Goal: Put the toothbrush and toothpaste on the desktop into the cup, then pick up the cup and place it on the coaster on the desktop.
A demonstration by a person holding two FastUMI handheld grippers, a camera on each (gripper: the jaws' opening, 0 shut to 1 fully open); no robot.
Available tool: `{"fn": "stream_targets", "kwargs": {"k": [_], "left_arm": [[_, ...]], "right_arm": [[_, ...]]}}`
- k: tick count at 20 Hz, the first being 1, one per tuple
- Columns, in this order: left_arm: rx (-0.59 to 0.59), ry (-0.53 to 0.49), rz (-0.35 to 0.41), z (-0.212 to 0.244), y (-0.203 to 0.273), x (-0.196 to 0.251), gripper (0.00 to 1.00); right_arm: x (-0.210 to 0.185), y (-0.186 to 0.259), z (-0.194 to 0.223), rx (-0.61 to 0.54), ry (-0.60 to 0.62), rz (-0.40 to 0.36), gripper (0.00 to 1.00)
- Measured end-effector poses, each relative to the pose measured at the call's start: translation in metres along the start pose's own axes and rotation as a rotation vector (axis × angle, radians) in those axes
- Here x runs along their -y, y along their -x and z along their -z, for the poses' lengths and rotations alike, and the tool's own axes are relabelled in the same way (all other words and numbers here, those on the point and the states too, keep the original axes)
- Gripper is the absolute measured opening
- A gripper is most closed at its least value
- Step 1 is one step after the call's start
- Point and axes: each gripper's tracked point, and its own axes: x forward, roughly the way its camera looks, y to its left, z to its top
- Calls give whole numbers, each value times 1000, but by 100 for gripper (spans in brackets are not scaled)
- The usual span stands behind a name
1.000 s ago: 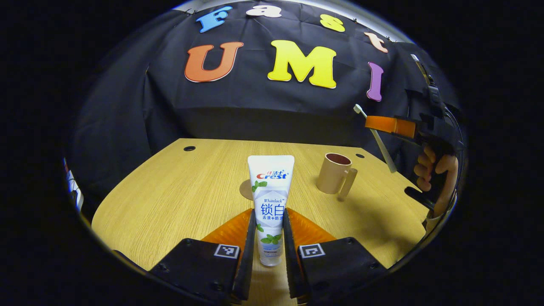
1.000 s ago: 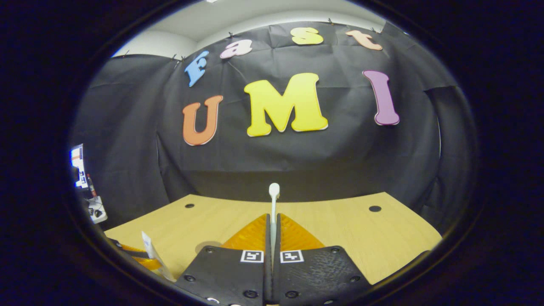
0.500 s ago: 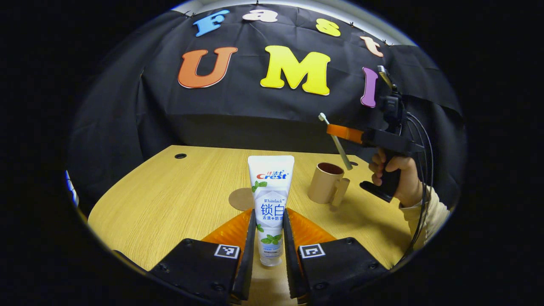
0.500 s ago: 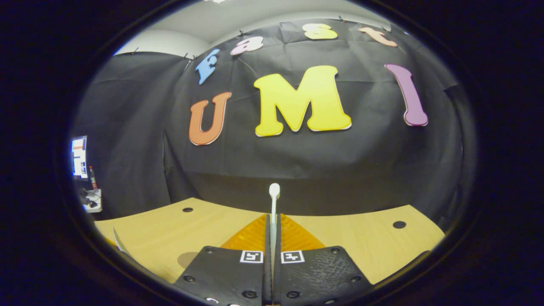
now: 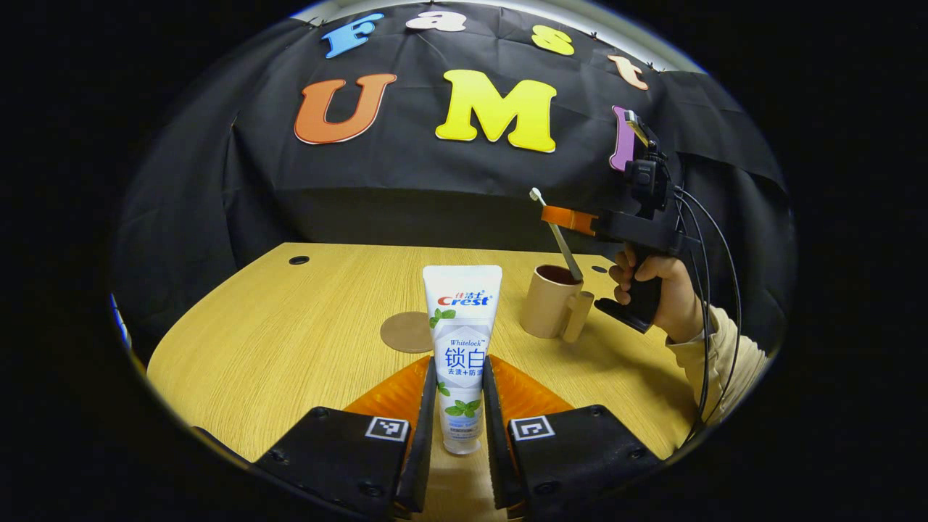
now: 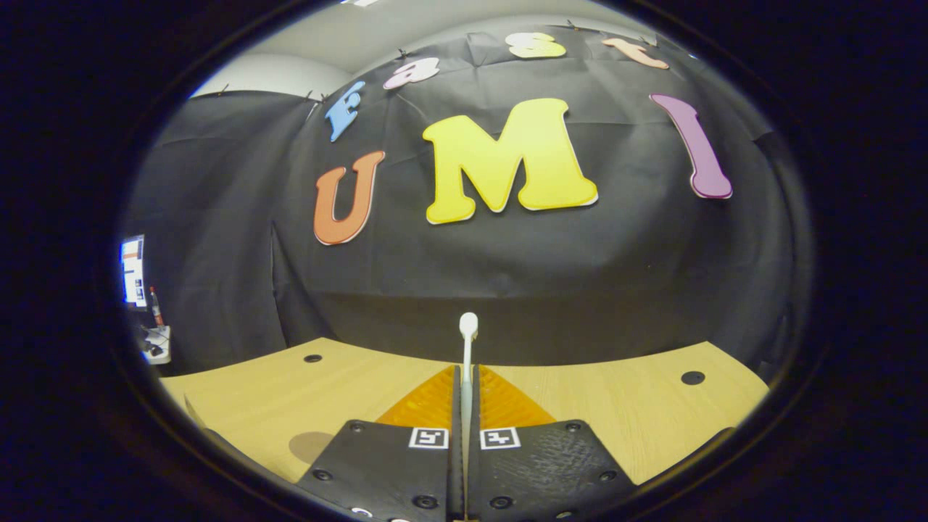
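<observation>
My left gripper (image 5: 460,362) is shut on a white toothpaste tube (image 5: 461,326), held upright above the wooden desktop (image 5: 290,341). A tan cup (image 5: 549,312) with a handle stands to the right of a round brown coaster (image 5: 407,332). Farther off in the left gripper view, a hand holds the right gripper (image 5: 562,217) over the cup, shut on a white toothbrush (image 5: 554,235) whose lower end dips into the cup's mouth. In the right gripper view, my right gripper (image 6: 465,373) clamps the toothbrush (image 6: 467,348), with its head pointing up ahead.
Small round holes (image 5: 298,259) mark the desktop's far corners. The black cloth wall stands just behind the desk. A sleeve and cables (image 5: 714,348) hang at the right. A cluttered shelf (image 6: 148,326) sits far left in the right gripper view.
The right gripper has carried the toothbrush leftward and down from the table's right side until its lower end entered the cup. My left gripper holds the toothpaste still.
</observation>
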Motion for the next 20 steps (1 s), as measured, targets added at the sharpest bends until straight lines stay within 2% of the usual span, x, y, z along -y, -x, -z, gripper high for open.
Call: {"fn": "stream_targets", "kwargs": {"k": [10,13,14,18,20], "left_arm": [[-8,-2,-15,2,4,1,37],[-5,-5,-12,1,4,6,37],[-4,-4,-14,-1,4,8,37],[28,5,-14,-17,-5,15,37],[64,13,-12,-33,-14,19,37]], "right_arm": [[4,16,4,-49,-54,-12,5],[1,27,6,-51,-33,-23,6],[-4,32,5,-52,-28,-45,17],[-4,46,6,-43,14,-31,71],[3,58,7,-32,41,-3,88]]}}
